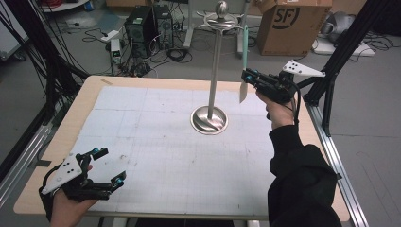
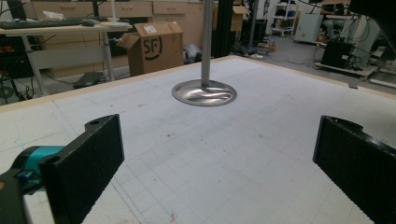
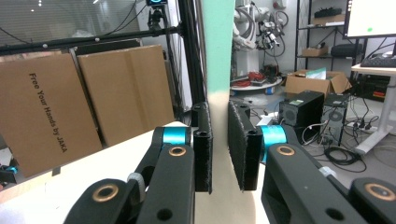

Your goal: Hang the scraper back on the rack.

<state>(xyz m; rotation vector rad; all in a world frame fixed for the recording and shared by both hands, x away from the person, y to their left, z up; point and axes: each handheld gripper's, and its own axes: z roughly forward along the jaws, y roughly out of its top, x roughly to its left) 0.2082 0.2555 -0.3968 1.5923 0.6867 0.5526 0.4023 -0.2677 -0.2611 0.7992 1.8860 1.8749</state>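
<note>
A slim utensil with a mint-green upper part point(image 1: 245, 49) and a cream lower end point(image 1: 243, 92) stands upright to the right of a steel stand point(image 1: 215, 61). The stand's round base point(image 1: 209, 119) rests on the white mat. My right gripper point(image 1: 247, 75) is shut on the utensil near where green meets cream; in the right gripper view the pads point(image 3: 203, 149) press on the cream strip point(image 3: 219, 140). The utensil's top comes close to the stand's hook arms point(image 1: 231, 23); whether it touches them I cannot tell. My left gripper point(image 1: 110, 165) is open near the table's front left corner, nothing between its jaws.
The white gridded mat point(image 1: 156, 137) covers most of the wooden table point(image 1: 90, 90). Behind the table lie a cardboard box point(image 1: 293, 26), computer cases point(image 1: 146, 23) and cables on the floor. A black frame leg point(image 1: 331, 71) stands off the right edge.
</note>
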